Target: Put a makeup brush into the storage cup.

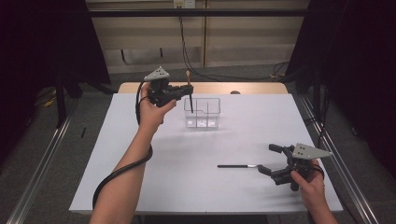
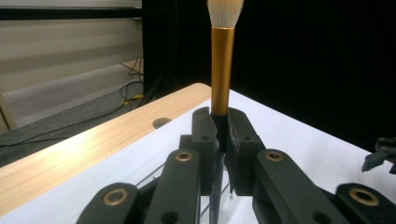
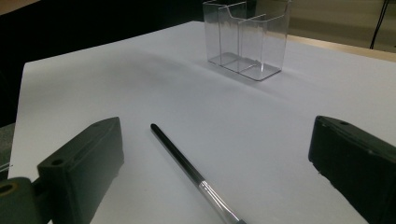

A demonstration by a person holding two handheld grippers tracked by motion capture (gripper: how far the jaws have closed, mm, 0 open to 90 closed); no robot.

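My left gripper [image 1: 186,93] is shut on a makeup brush [image 1: 189,88] and holds it upright over the left end of a clear plastic organizer [image 1: 202,113]. In the left gripper view the gold-sleeved brush [image 2: 222,60] rises, pale bristles up, from between the closed jaws of the left gripper [image 2: 222,126]. A second brush [image 1: 236,166] with a black handle lies flat on the white table near the front right. My right gripper [image 1: 270,158] stands open at its bristle end. In the right gripper view this black brush [image 3: 187,165] lies between the wide jaws of the right gripper [image 3: 215,135], untouched. The organizer [image 3: 245,37] looks empty.
A white sheet [image 1: 163,177] covers the table, with a strip of wood [image 1: 261,87] along the far edge. Cables lie on the floor beyond. Dark curtains hang at both sides. The right gripper [image 2: 380,156] appears far off in the left gripper view.
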